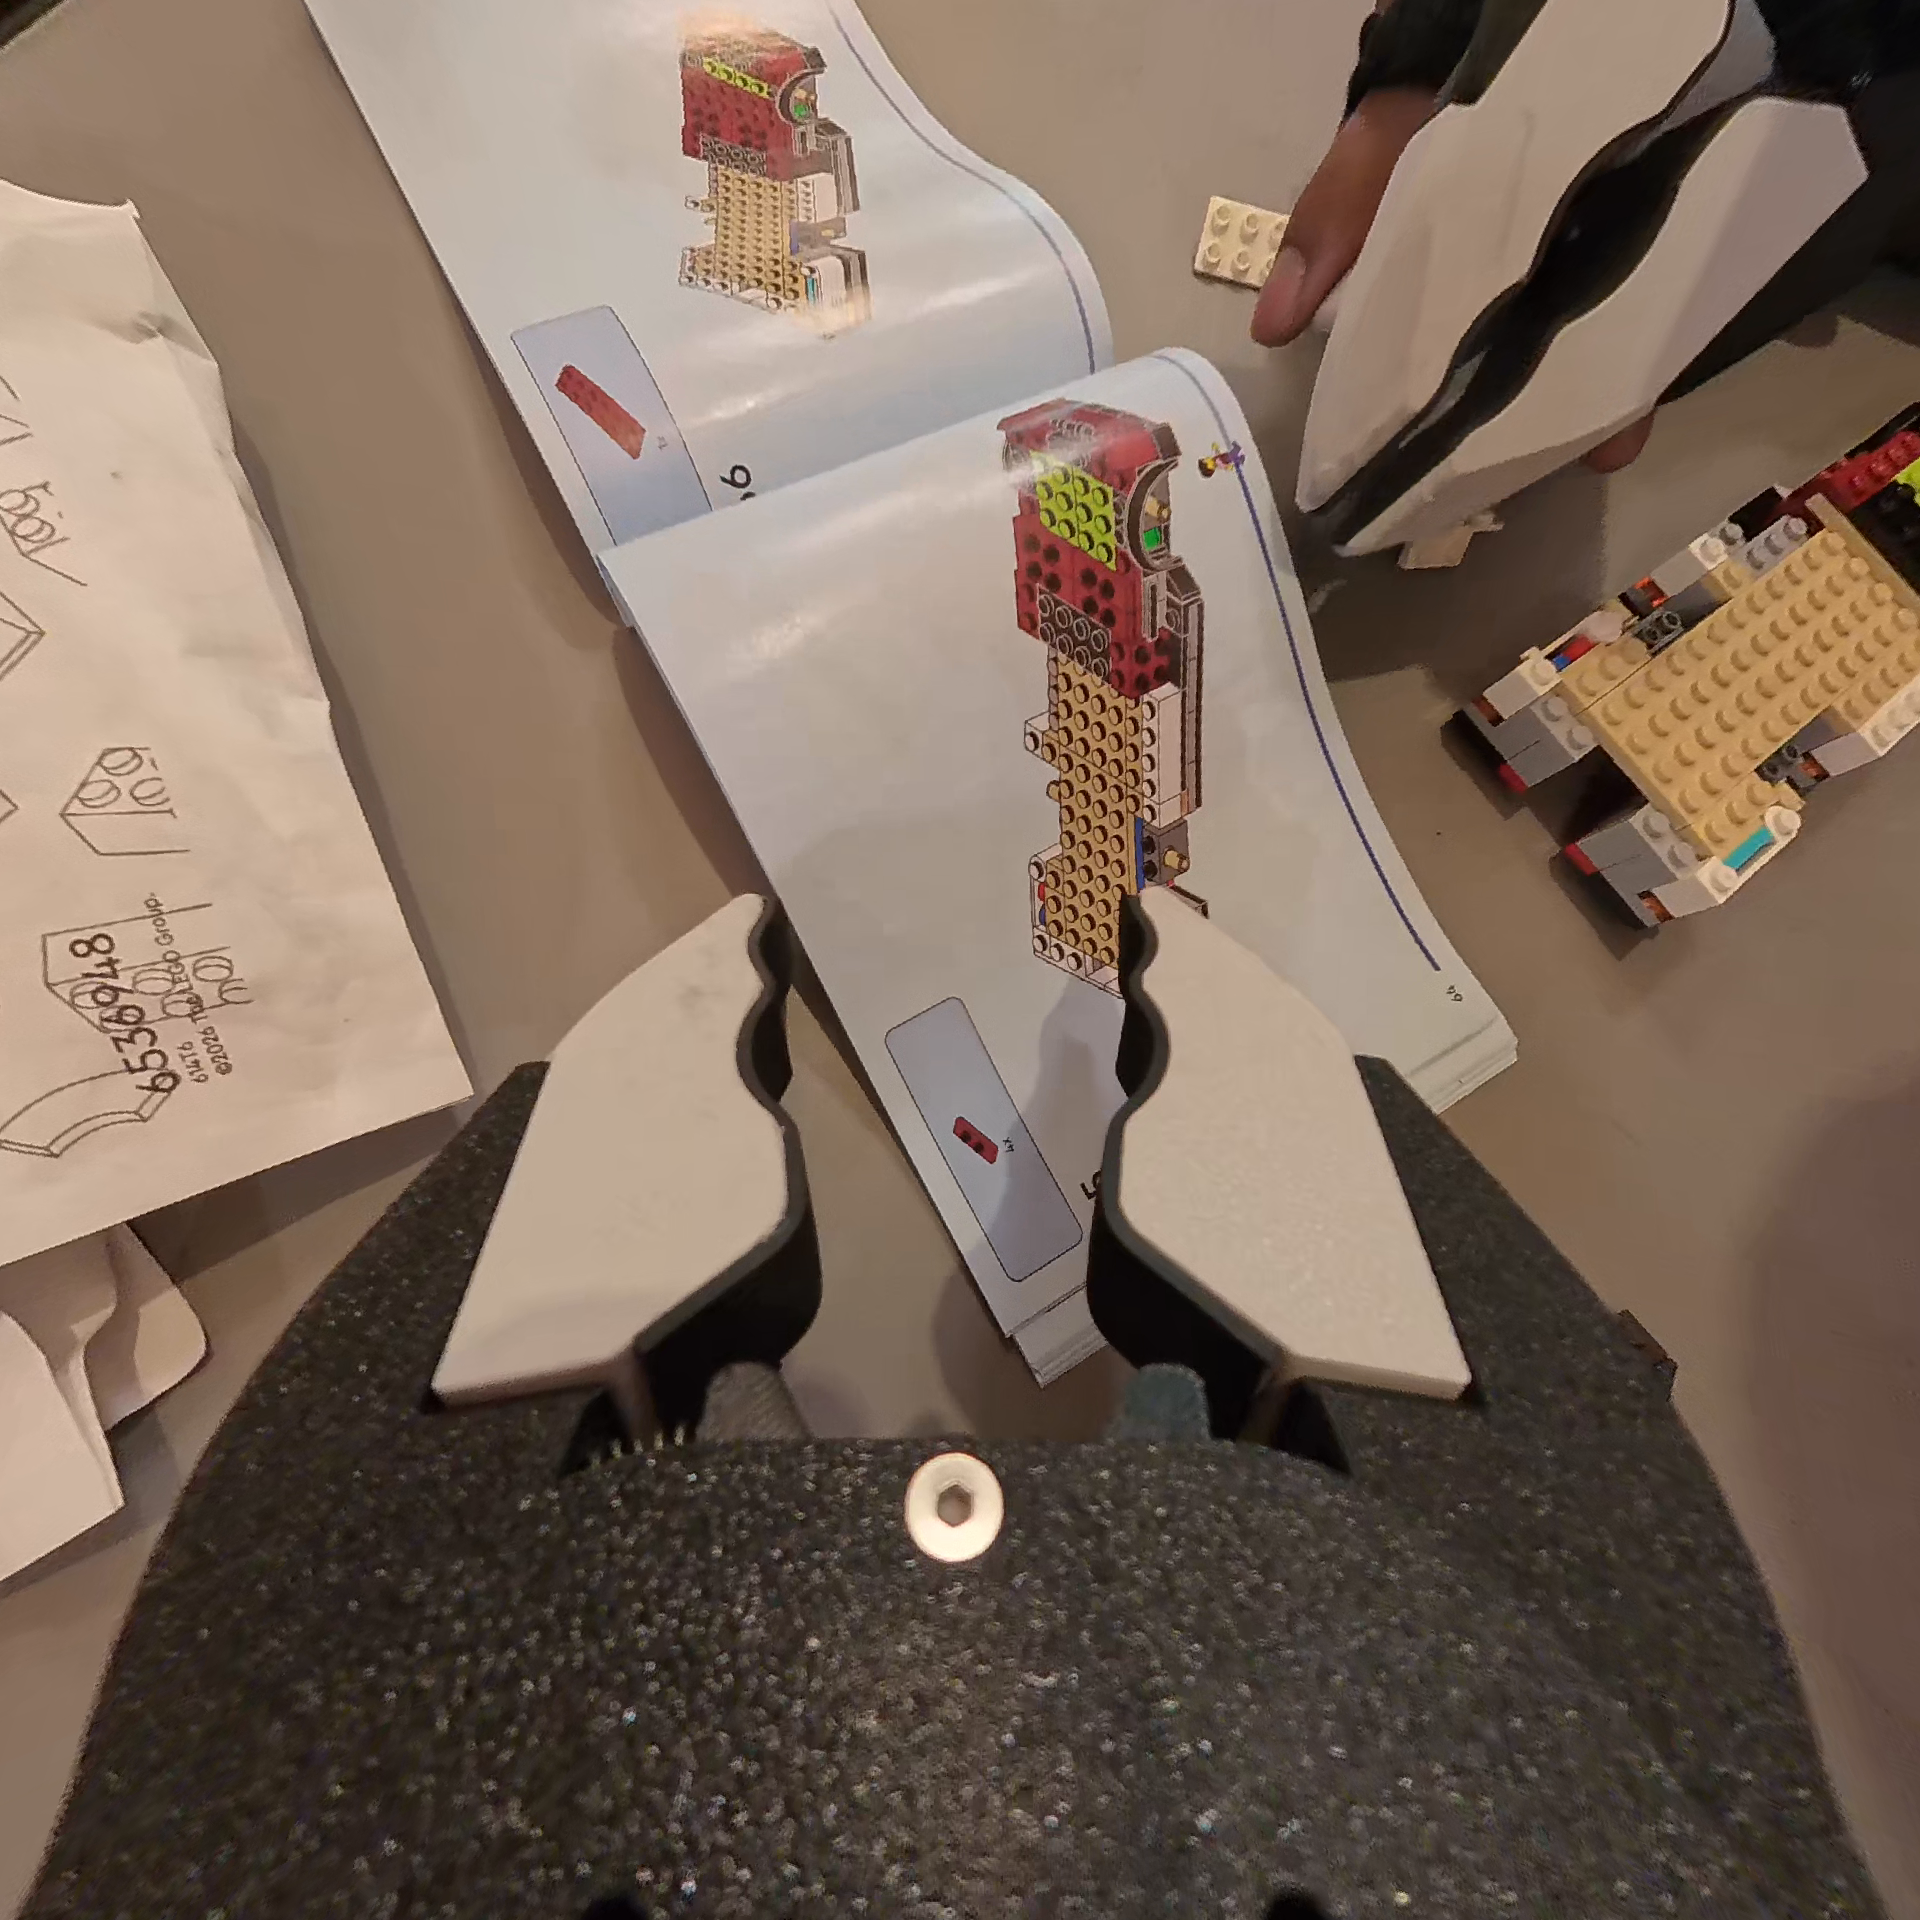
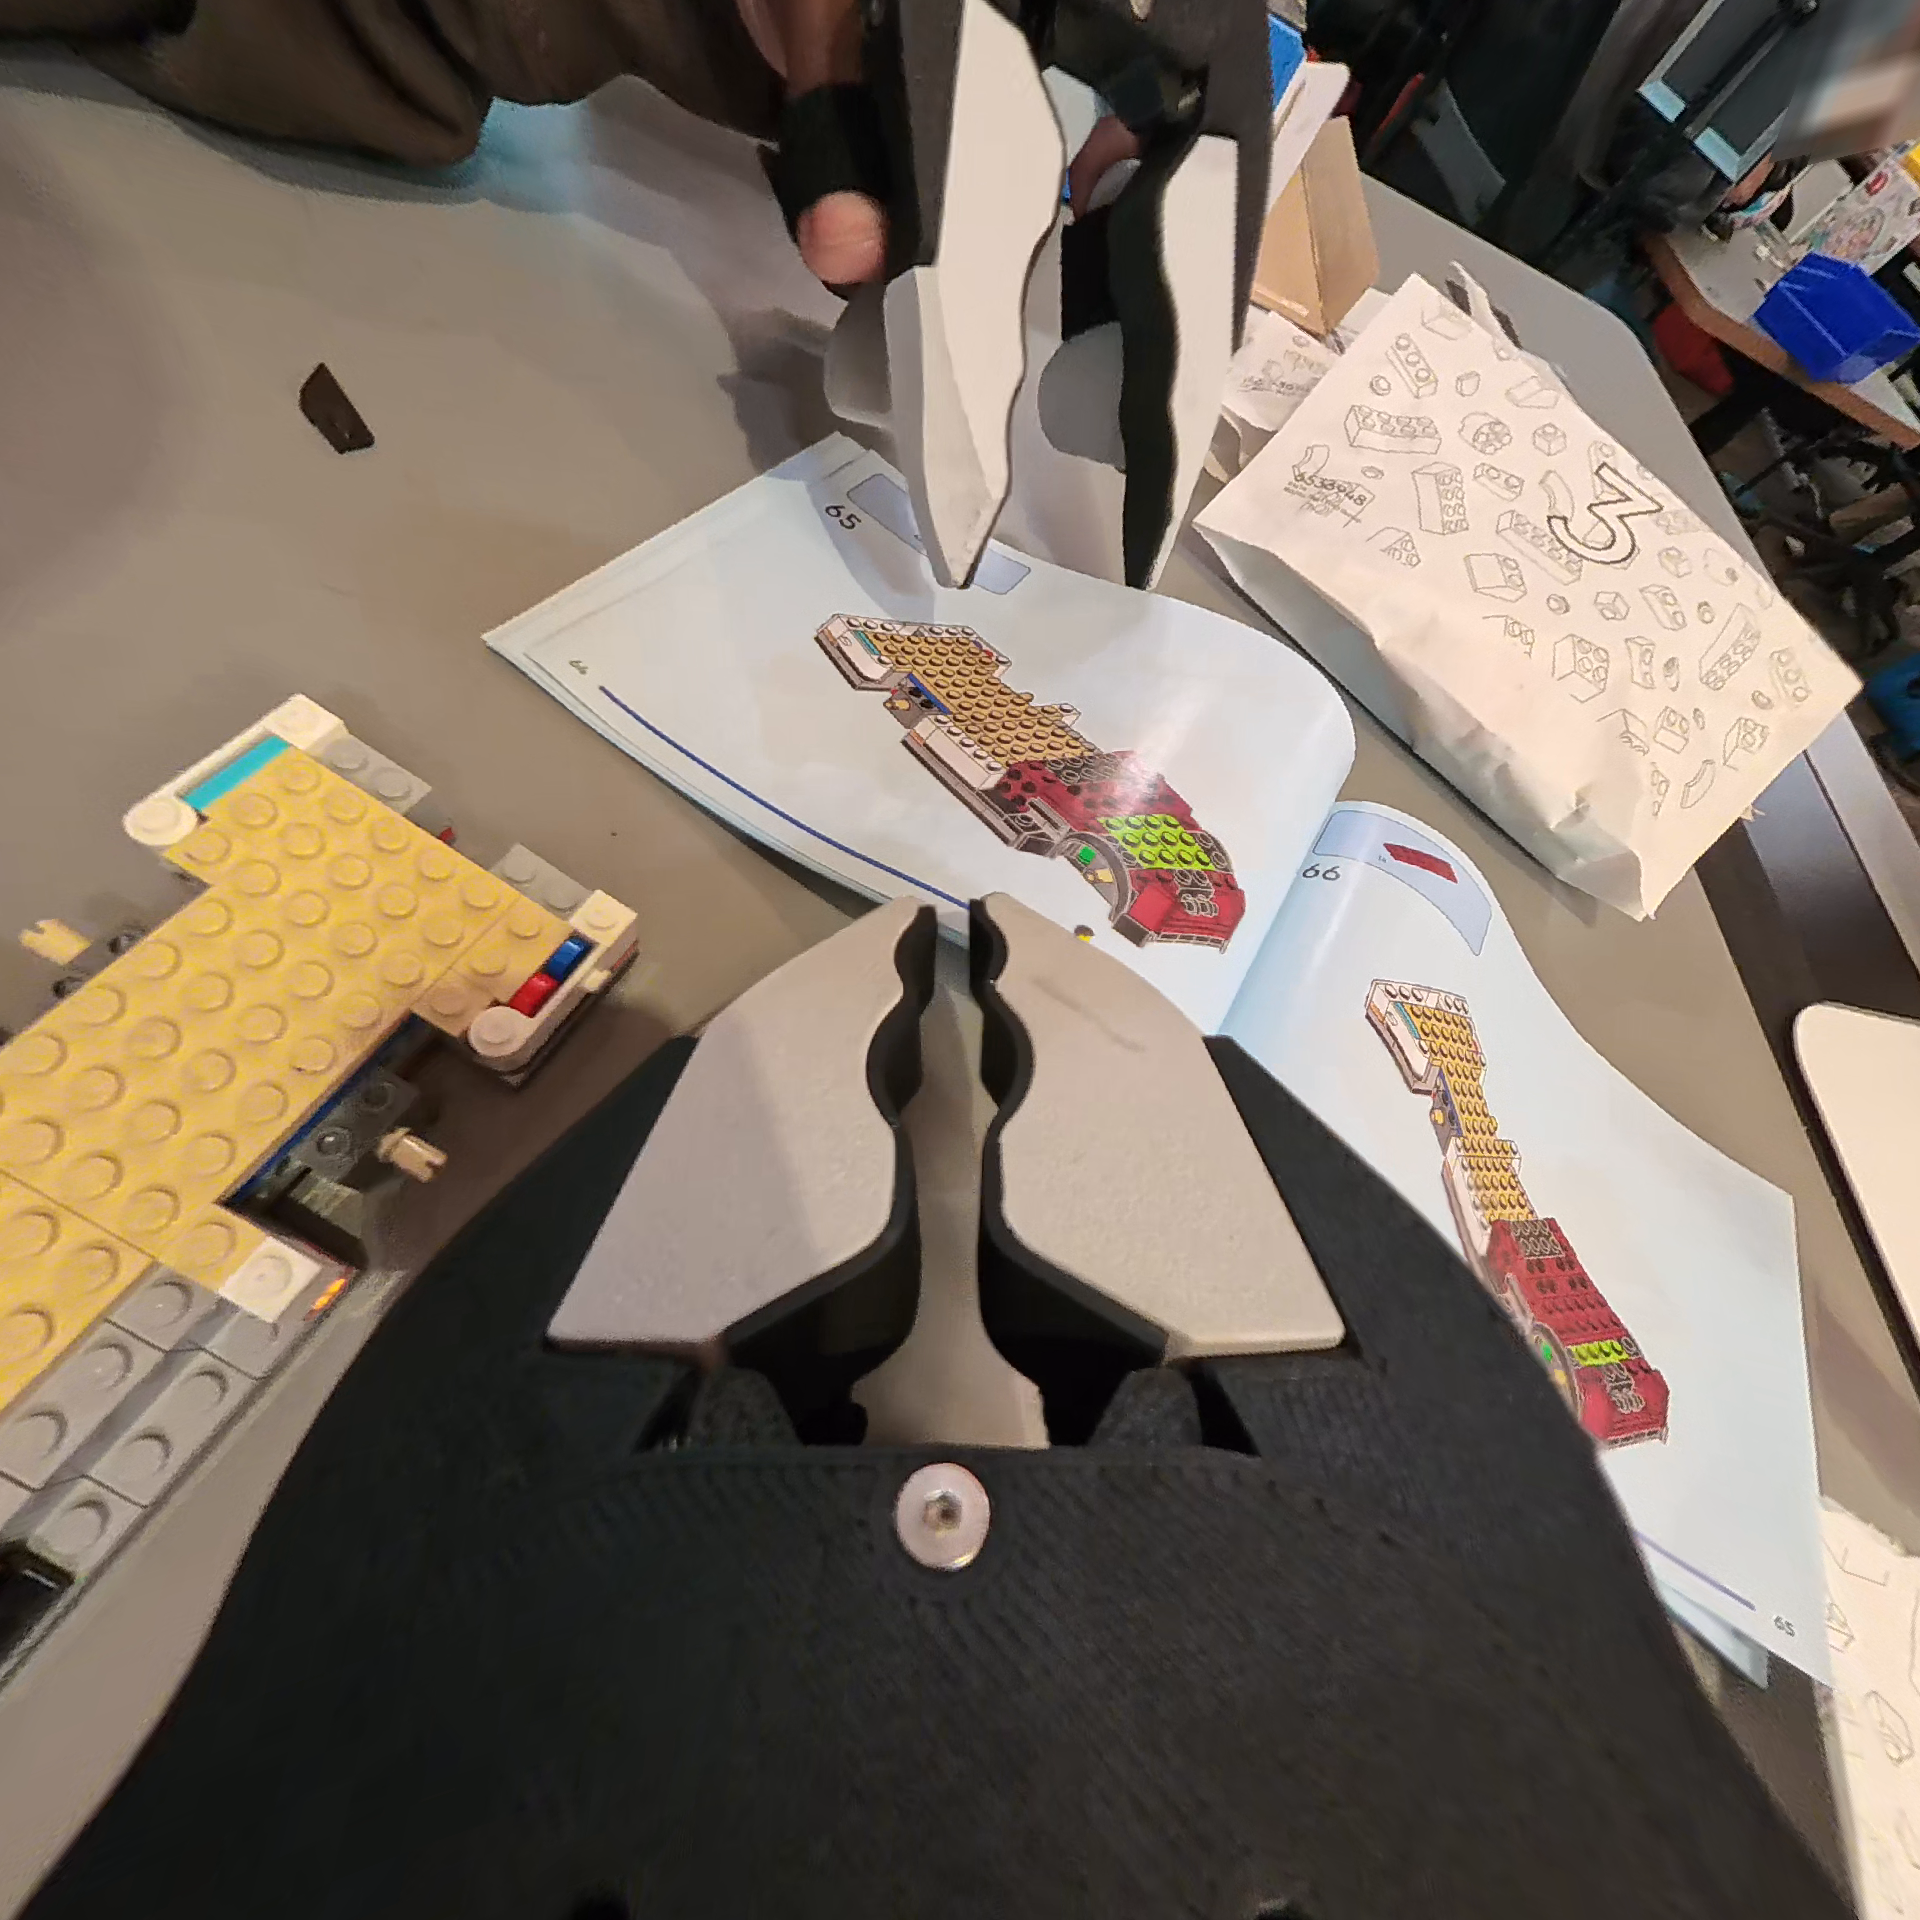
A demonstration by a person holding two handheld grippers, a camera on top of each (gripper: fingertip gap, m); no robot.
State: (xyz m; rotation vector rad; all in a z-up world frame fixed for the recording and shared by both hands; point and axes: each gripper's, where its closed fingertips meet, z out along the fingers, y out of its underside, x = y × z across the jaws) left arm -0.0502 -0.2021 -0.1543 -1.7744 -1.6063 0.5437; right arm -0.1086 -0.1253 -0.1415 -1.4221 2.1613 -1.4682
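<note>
My left gripper (image 1: pixel 948 914) is open and empty, hovering over the lower page of an open instruction booklet (image 1: pixel 883 727). It also shows in the right wrist view (image 2: pixel 1049 571), tips down over the booklet's far corner (image 2: pixel 1195 707). My right gripper (image 2: pixel 954 914) has its fingers almost together, with only a thin slit and nothing between them. It sits above the booklet's near edge, just right of a tan, grey and white brick model (image 2: pixel 239 987). In the left wrist view a hand holds the right gripper (image 1: pixel 1558 312) beyond the model (image 1: pixel 1714 707).
A printed white paper bag (image 2: pixel 1507 623) lies beyond the booklet and also shows at the left of the left wrist view (image 1: pixel 156 727). A cream plate (image 1: pixel 1242 239), a small cream piece (image 1: pixel 1449 540) and a small black piece (image 2: pixel 335 410) lie loose on the grey table (image 2: pixel 312 571). Spacing between my two grippers at the tips: around 11 cm.
</note>
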